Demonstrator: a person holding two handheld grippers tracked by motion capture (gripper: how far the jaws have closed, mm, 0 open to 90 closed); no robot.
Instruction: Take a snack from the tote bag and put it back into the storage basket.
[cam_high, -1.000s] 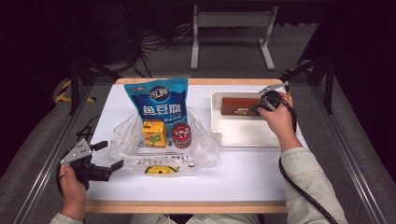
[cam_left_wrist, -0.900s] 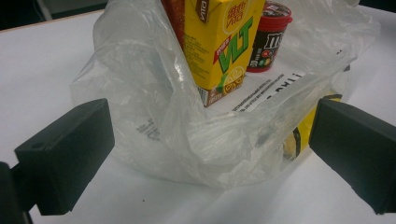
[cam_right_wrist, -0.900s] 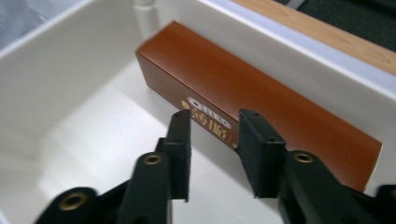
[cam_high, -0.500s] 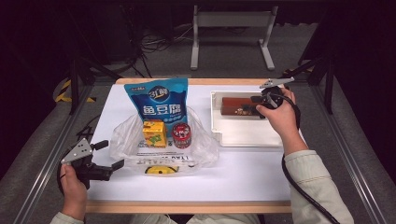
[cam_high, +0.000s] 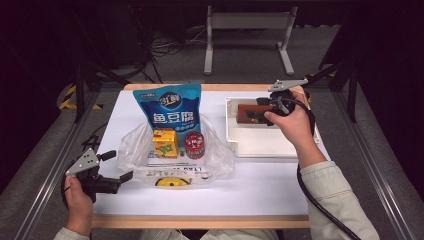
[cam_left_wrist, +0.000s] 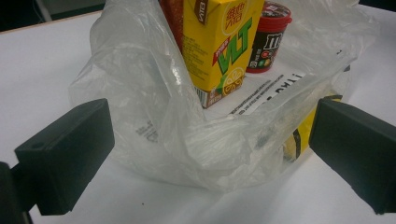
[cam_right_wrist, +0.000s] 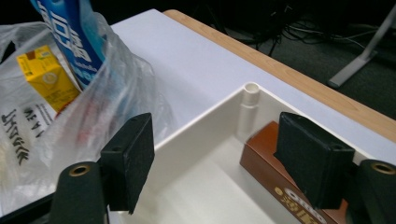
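Up comes my right gripper from the brown box, its jaws having just been opening; they stand spread now with nothing between them, and in the right gripper view the box lies below the right-hand pad, at the far end of the white tray. Whether that pad touches the box top, I can't quite tell from this angle.

Left of the tray, close by its wall, sits the clear plastic bag, mouth gaping. Inside it, the blue snack pouch stands tall at the back, with the yellow drink carton and the red-lidded cup side by side in front. That crinkled bag wall bulges between the tray and the goods.

Well left of the tray, my left gripper hovers at the near left corner of the bag, jaws wide apart, holding nothing; in the left gripper view the bag's rumpled plastic sits between them, the carton behind it.
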